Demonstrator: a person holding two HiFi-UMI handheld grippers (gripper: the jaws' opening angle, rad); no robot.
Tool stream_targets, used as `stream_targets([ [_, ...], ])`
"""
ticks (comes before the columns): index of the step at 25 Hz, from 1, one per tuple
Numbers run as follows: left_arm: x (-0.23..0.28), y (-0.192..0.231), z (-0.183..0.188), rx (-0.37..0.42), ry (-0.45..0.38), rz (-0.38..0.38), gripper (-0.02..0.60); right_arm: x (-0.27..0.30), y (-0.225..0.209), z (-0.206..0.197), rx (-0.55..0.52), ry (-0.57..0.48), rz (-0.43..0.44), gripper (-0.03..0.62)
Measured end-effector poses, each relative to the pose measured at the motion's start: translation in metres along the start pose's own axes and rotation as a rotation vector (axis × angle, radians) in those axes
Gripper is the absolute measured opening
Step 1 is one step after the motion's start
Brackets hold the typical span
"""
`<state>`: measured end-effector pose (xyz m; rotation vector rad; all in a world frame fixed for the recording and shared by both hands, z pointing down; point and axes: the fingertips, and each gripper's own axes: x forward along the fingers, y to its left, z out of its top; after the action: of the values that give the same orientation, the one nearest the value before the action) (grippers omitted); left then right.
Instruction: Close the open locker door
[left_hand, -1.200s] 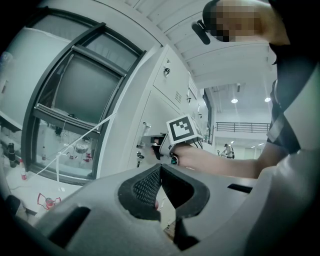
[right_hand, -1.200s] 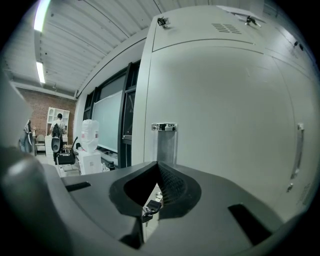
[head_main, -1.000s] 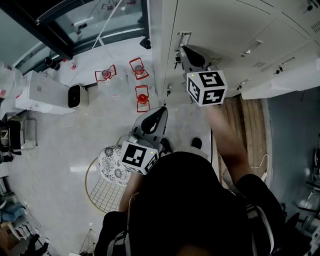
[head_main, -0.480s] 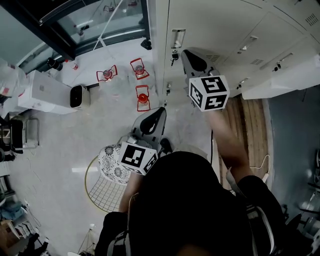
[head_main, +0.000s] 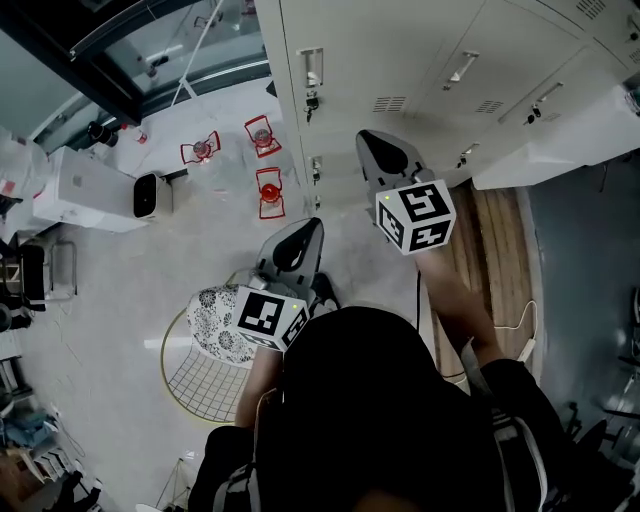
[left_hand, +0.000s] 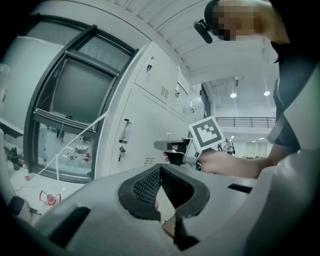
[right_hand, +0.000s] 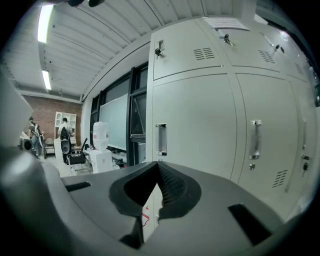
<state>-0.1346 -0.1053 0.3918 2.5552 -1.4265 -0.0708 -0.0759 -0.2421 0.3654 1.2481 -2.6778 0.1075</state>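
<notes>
Legible text: none. Item: white paper notice on upper locker, one o'clock in right gripper view; print too small to read.

— What's different?
— The right gripper now sits lower in the frame, drawn back from the locker fronts.
— And the lockers?
— They slide toward the upper left. The red items on the floor shift left too.

Lockers — cut off by top, right edges.
</notes>
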Motion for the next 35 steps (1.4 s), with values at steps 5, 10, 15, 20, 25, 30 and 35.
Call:
stream_targets([
  [5, 0.004, -0.033, -0.009, 0.007, 0.015, 0.01, 0.018, -0.05, -0.004, -0.015, -0.003, 0.004, 0.054, 0.005],
  [10, 0.003, -0.071, -0.027, -0.013, 0.045, 0.014, 0.018, -0.099, -0.015, -0.035, 0.011, 0.016, 0.06, 0.005],
  [15, 0.006, -0.12, -0.038, -0.016, 0.059, -0.01, 0.018, -0.156, -0.037, -0.055, 0.047, 0.017, 0.018, 0.005],
  [20, 0.005, -0.163, -0.041, 0.003, 0.062, -0.045, 0.018, -0.212, -0.053, -0.064, 0.073, 0.005, -0.026, 0.005],
  [25, 0.0, -0.2, -0.044, 0.021, 0.058, -0.071, 0.018, -0.269, -0.062, -0.065, 0.094, -0.025, -0.057, 0.005],
  [30, -0.007, -0.221, -0.041, 0.032, 0.037, -0.068, 0.018, -0.314, -0.062, -0.063, 0.103, -0.049, -0.07, 0.005],
  [35, -0.019, -0.243, -0.034, 0.038, 0.004, -0.063, 0.018, -0.349, -0.046, -0.061, 0.089, -0.065, -0.038, 0.005],
])
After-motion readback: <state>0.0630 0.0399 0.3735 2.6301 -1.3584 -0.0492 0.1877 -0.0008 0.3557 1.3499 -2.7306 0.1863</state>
